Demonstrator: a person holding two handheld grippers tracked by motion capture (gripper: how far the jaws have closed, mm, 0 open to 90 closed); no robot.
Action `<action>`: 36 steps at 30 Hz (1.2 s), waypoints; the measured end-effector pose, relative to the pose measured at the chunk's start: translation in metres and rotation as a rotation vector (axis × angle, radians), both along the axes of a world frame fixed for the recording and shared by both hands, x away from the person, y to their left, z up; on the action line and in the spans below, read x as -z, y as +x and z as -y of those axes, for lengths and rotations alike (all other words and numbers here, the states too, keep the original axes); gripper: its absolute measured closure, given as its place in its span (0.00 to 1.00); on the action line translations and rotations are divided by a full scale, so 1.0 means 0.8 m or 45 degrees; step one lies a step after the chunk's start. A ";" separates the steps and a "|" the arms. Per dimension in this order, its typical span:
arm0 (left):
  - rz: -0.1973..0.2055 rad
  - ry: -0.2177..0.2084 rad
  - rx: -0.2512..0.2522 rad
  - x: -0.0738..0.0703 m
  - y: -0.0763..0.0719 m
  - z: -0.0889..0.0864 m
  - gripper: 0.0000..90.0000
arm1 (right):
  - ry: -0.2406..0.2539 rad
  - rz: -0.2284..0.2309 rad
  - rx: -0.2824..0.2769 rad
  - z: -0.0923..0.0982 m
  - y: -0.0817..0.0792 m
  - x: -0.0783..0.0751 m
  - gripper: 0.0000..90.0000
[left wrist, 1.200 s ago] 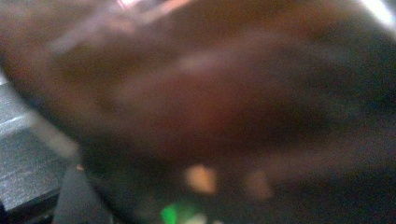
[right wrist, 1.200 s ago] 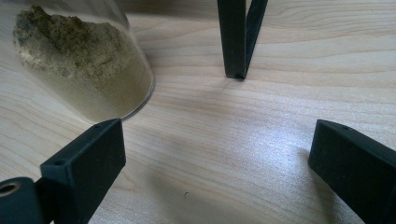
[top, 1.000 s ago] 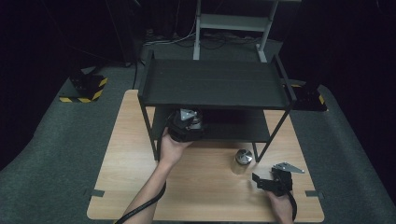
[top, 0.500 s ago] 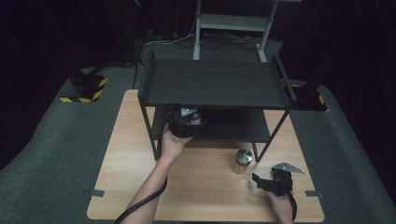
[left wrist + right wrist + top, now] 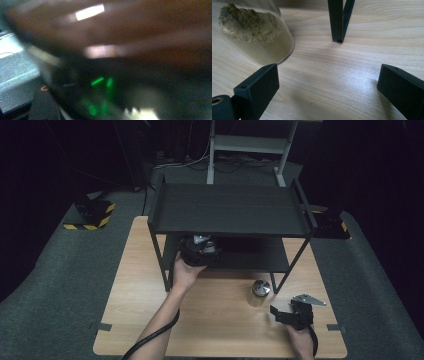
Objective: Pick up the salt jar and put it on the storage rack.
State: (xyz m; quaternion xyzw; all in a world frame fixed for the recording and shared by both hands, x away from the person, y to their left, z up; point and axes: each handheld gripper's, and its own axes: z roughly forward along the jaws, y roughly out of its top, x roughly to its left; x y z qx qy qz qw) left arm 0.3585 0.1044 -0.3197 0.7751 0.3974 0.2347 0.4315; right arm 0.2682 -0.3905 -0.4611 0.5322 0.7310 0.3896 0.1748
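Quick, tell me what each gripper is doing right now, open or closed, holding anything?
Left gripper: reaching under the black metal shelf rack; open or shut cannot be told, its view is blurred.
Right gripper: open, empty, beside the glass jar of tan powder.

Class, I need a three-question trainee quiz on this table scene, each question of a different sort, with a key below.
1. True or false: the jar stands on the rack's lower shelf.
2. Which gripper is under the rack's top shelf? A) left B) right
3. Fill in: the right gripper's jaws are ____.

Key:
1. False; the jar stands on the table, in front of the rack.
2. A; the left gripper is at the lower shelf.
3. Open, with nothing between them.
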 end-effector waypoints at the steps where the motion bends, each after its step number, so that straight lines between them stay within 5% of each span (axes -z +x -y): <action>1: 0.001 0.000 -0.001 0.000 0.000 0.000 0.34 | 0.000 0.000 0.000 0.000 0.000 0.000 0.04; 9: 0.004 -0.012 0.009 0.001 -0.002 0.002 0.23 | -0.001 0.000 0.000 0.000 0.000 0.000 0.04; 10: -0.004 0.033 0.031 -0.005 0.000 -0.001 0.21 | -0.002 0.001 0.001 -0.001 0.000 0.000 0.04; 16: -0.011 -0.009 0.019 -0.003 -0.004 -0.006 0.14 | -0.004 0.001 0.001 -0.001 0.000 0.000 0.04; 36: 0.025 -0.020 -0.012 0.003 -0.037 -0.014 0.09 | -0.013 -0.002 0.004 -0.003 0.000 -0.001 0.04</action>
